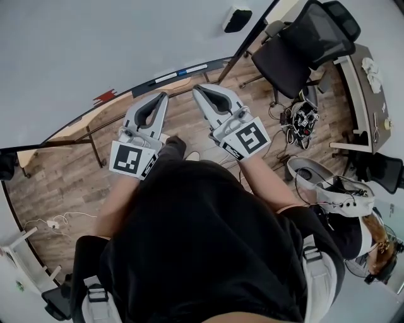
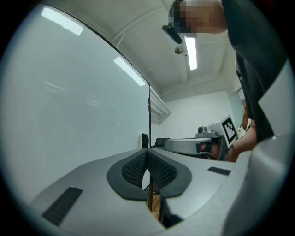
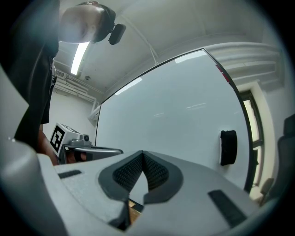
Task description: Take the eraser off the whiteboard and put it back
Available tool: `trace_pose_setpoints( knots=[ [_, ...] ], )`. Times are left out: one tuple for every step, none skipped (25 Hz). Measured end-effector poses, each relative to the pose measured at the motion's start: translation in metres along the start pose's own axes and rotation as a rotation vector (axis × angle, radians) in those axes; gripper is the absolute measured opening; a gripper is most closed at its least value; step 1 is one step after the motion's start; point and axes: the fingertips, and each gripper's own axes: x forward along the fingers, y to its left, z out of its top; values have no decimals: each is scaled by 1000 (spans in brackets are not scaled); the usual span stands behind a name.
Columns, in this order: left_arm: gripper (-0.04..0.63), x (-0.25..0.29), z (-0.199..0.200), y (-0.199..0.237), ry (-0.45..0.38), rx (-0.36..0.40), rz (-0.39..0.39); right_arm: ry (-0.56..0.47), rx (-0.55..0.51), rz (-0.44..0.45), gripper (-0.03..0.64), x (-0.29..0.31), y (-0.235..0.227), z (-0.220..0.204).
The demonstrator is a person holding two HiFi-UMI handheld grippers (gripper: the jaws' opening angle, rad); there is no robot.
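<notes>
Held level toward the whiteboard (image 1: 95,44), left gripper (image 1: 162,96) and right gripper (image 1: 197,89) fingers pressed together, empty — with the eraser (image 1: 237,19) clinging upper right, well apart, fitting pre-lift or post-return.

In the head view the whiteboard (image 1: 95,44) runs off the top and left edges. The pens (image 1: 189,69) in its tray (image 1: 145,85) are too small to tell apart, and the person's black top (image 1: 208,246) hides much of the floor (image 1: 57,183). In the left gripper view the eraser (image 2: 144,140) is only a small dark sliver at the whiteboard's right edge.
</notes>
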Motion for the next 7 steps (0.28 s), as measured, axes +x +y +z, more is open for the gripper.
trace_pose_setpoints(
  knots=[
    [-5,1,0,0,0,1,-1,0,-2,1,0,0,0,1],
    [-5,2,1,0,-1,2,-2,0,-3,2,0,0,-1,1],
    [-5,3,2,-1,-2,4,-3,0,-4,3,0,0,-2,2],
    [-5,4,2,-2,-2,6,-4,0,-3,3,0,-1,-3,2],
    [-5,6,3,-2,-2,6,-6,0,-2,3,0,-1,-4,2],
    [-5,7,3,-3,-2,7,-7,0,-1,2,0,-2,-5,2],
    [-5,8,3,-4,-1,7,-9,0,0,2,0,-2,-6,2]
  ],
)
